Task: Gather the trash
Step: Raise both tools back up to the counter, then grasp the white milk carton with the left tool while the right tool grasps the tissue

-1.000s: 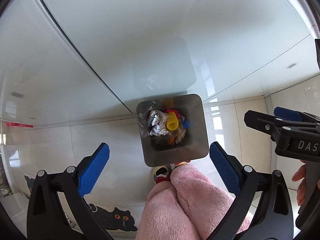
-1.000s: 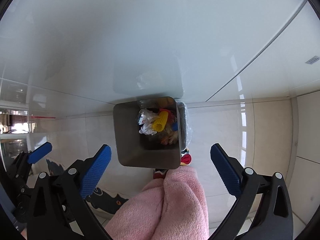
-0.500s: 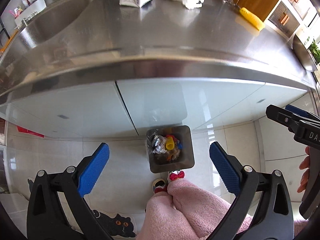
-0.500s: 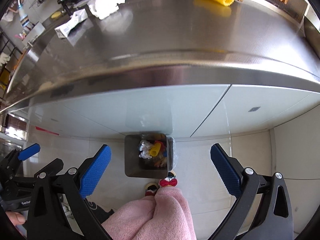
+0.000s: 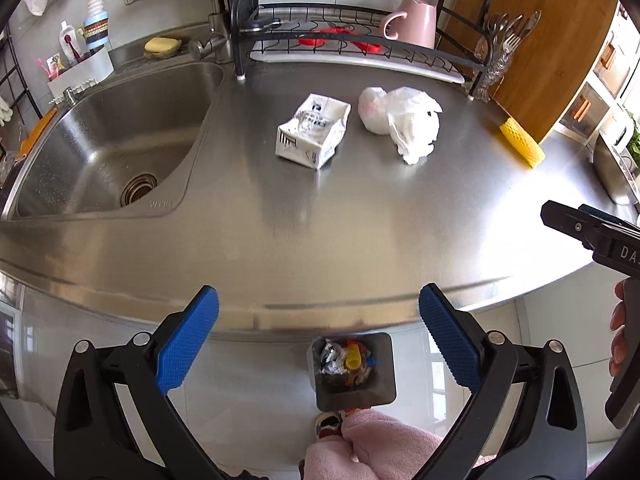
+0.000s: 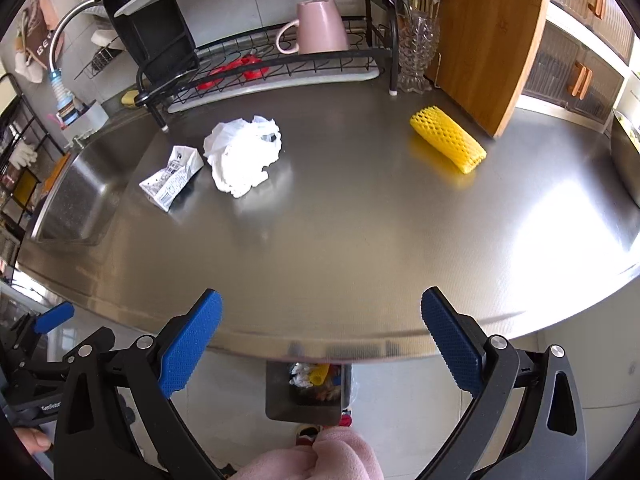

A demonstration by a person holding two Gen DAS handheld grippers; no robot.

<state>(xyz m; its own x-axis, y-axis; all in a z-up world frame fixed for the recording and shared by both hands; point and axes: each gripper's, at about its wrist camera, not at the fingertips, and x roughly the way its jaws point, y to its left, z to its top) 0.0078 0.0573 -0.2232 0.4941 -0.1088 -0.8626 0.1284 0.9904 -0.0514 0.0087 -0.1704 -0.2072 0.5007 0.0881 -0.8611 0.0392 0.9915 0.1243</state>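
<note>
On the steel counter (image 5: 320, 232) lie a crumpled white carton (image 5: 313, 131), a white plastic bag (image 5: 404, 120) and a yellow foam net (image 5: 522, 142). The right wrist view shows the same carton (image 6: 171, 178), bag (image 6: 242, 154) and net (image 6: 448, 139). A grey bin (image 5: 354, 372) with trash in it stands on the floor under the counter edge, and the right wrist view shows the bin (image 6: 308, 396) too. My left gripper (image 5: 318, 340) hangs open and empty over the counter edge. My right gripper (image 6: 322, 344) is likewise open and empty.
A sink (image 5: 116, 140) takes the counter's left. At the back stands a dish rack (image 5: 352, 44) with a pink mug (image 5: 412, 22), beside a glass cutlery holder (image 6: 414, 52) and a wooden board (image 6: 492, 40). A pink sleeve (image 5: 380, 448) is at the bottom.
Both views have tilted up from the bin on the floor to the counter top. The carton, bag and net have come into sight. Both grippers stay open.
</note>
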